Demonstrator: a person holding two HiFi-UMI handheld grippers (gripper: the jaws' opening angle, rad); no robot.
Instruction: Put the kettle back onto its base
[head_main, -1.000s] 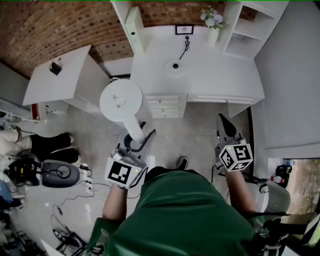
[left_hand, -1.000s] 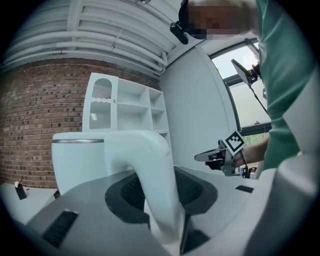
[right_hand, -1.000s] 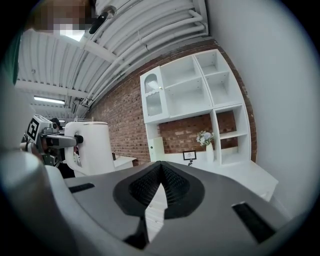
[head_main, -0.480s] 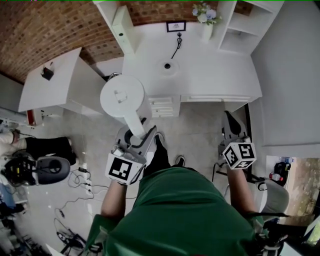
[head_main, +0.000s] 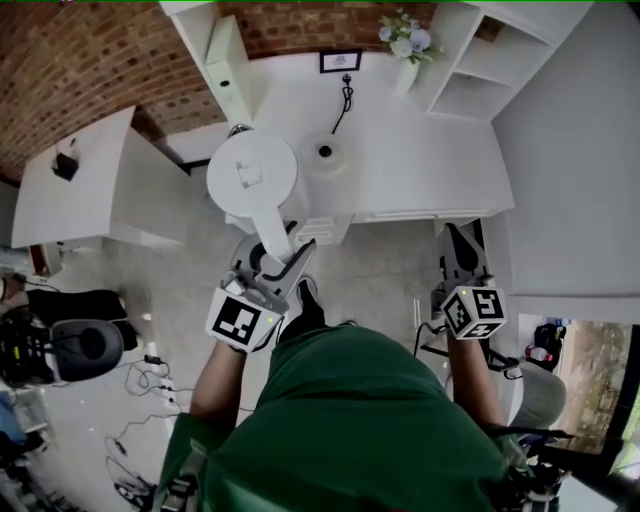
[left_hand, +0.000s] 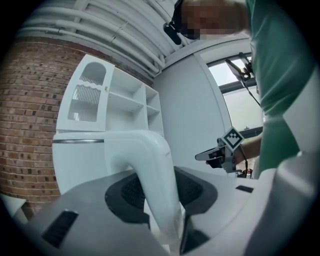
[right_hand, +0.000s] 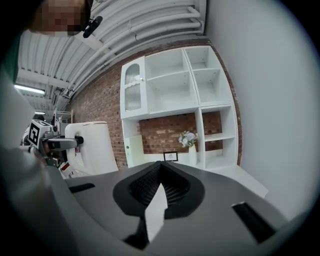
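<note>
A white kettle (head_main: 252, 178) hangs in the air over the desk's front left corner, seen from above with its lid up. My left gripper (head_main: 272, 262) is shut on its curved white handle (left_hand: 156, 180), which runs down between the grey jaws. The round kettle base (head_main: 323, 152) lies on the white desk (head_main: 430, 160), just right of and beyond the kettle, with its cord (head_main: 346, 98) leading to the back wall. My right gripper (head_main: 458, 248) is off to the right by the desk's front right corner, shut and holding nothing. The right gripper view shows the kettle (right_hand: 94, 145) at its left.
A vase of flowers (head_main: 405, 45) and a small picture frame (head_main: 340, 62) stand at the back of the desk. White shelves (head_main: 480, 60) rise on the right. Drawers (head_main: 325, 228) sit under the desk, a low white table (head_main: 70, 190) stands left, and cables (head_main: 150, 380) lie on the floor.
Both hands have moved forward towards the desk. The kettle, still held by its handle, has come from over the floor to the desk's front left corner, closer to the base.
</note>
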